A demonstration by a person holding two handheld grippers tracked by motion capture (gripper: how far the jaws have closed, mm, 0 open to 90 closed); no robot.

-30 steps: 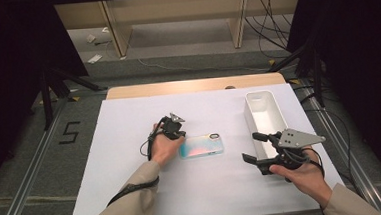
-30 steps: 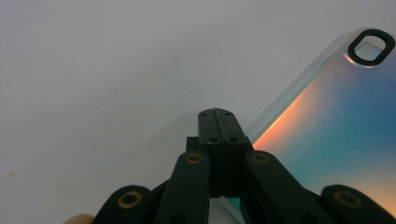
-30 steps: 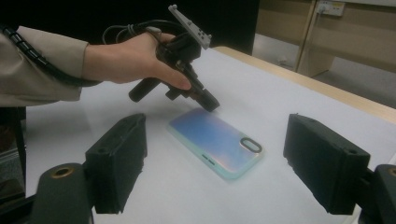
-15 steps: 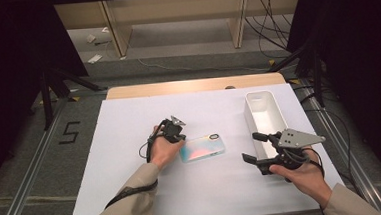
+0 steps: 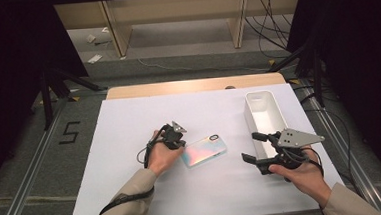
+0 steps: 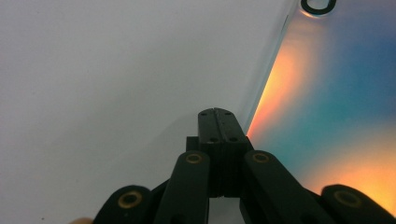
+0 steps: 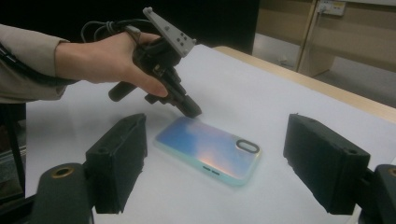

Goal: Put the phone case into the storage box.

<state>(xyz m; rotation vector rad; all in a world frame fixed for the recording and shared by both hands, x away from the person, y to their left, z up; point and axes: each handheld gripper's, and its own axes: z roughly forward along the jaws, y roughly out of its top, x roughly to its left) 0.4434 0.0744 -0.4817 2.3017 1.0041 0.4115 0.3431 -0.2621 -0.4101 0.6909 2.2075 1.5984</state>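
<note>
Iridescent pastel phone case w/ black camera-ring cutout (image 5: pixel 204 151) lies flat, back up, near centre of the white sheet-covered table (image 5: pixel 129 126), camera end pointing to approx 2 o'clock in the high view. Left gripper (image 5: pixel 176 143) sits at the case's 9 o'clock, jaws pressed together w/ nothing between them; in the left gripper view the closed tip (image 6: pixel 218 122) is down at the table right beside the case's long clear edge (image 6: pixel 327 107), looks touching or nearly so, can't tell which. In the right gripper view same tip (image 7: pixel 191 111) meets the case's (image 7: pixel 208 150) far corner opposite the camera ring. Right gripper (image 5: pixel 258 152) hovers at the case's 3 o'clock, near but apart, jaws spread wide, nothing held; case shows between its two black jaws. White oblong plastic bin (image 5: pixel 274 113) stands at approx 1–2 o'clock from the case, just beyond the right gripper, long axis running 12-to-6.
</note>
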